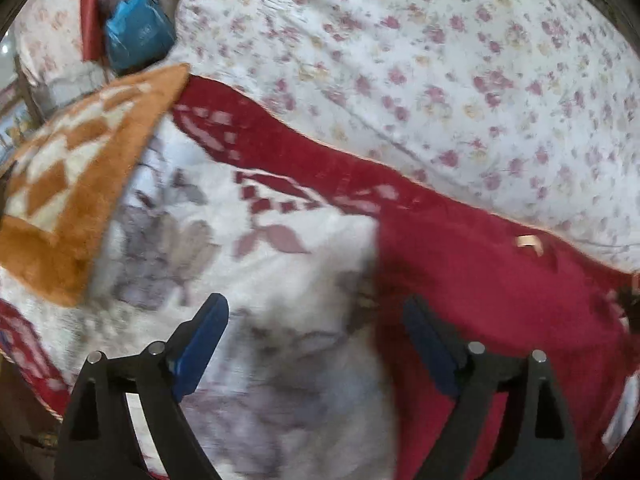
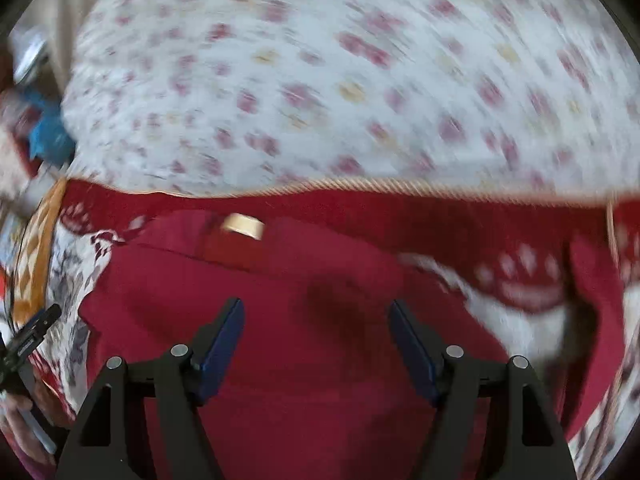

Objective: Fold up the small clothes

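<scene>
**Both grippers hang released over a red garment on the bed**

While the right wrist view is smeared with blur, its main shapes read clearly enough. A red garment (image 2: 320, 340) lies spread on a red-and-white patterned blanket (image 2: 520, 280), with a pale tag (image 2: 244, 226) at its far edge, close to the blanket's corded border. Beyond that border stretches a white sheet with small pink flowers (image 2: 340, 80).

Above the garment's middle the right gripper (image 2: 316, 344) is released, its blue pads well apart and no cloth between them.

Over where the garment's edge (image 1: 480, 280) meets the white part of the blanket (image 1: 280, 280), the left gripper (image 1: 316, 340) also stands wide apart, gripping nothing. An orange-and-cream checked cloth (image 1: 80, 184) rests on the blanket toward its far left corner. Past that corner, off the bedding, a blue bag (image 1: 136, 36) sits beside the flowered sheet (image 1: 440, 60). At the left edge of the right wrist view, part of the other gripper's black frame and a hand show, too blurred to detail.
</scene>
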The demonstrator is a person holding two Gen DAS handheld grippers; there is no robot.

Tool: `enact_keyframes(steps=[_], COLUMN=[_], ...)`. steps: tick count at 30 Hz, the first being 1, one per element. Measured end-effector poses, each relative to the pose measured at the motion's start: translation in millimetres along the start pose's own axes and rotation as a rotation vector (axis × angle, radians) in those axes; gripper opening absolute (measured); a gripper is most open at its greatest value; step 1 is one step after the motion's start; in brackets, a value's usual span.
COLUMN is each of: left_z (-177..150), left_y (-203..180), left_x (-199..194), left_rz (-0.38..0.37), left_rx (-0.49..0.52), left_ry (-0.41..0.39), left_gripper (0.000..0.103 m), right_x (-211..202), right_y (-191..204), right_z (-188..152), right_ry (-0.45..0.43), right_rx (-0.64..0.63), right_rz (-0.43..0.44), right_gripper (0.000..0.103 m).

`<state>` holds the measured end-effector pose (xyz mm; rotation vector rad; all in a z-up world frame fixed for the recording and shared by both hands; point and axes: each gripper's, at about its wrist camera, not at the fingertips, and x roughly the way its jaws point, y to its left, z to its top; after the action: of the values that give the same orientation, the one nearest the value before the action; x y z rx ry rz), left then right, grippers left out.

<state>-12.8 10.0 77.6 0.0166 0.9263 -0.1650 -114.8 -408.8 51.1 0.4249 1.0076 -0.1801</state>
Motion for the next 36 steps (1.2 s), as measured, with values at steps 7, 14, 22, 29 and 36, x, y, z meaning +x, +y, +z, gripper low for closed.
enact_keyframes(steps=[7, 14, 22, 29, 36], left_z=[-3.5, -13.0, -13.1, -14.2, -16.4], left_y=[-45.8, -61.0, -62.2, -65.6, -66.3], left_x=[32.4, 59.7, 54.1, 34.1, 28.5], left_rz=[-0.026, 0.003, 0.015, -0.009, -0.035], left_rx=[0.053, 0.064, 0.09, 0.109, 0.097], left_ry=[0.064, 0.137, 0.115, 0.072, 0.071], left_gripper=[0.089, 0.092, 0.092, 0.092, 0.092], right_x=[35.1, 33.7, -8.6, -23.5, -18.0], right_y=[25.2, -0.1, 27.5, 30.5, 25.0], right_z=[-10.1, -10.7, -29.7, -41.1, -42.2], right_ry=[0.026, 0.006, -0.071, -0.138, -0.173], right_rx=[-0.096, 0.002, -0.07, -0.068, -0.059], right_rz=[-0.141, -0.105, -0.071, -0.124, -0.182], right_gripper=[0.013, 0.007, 0.009, 0.024, 0.028])
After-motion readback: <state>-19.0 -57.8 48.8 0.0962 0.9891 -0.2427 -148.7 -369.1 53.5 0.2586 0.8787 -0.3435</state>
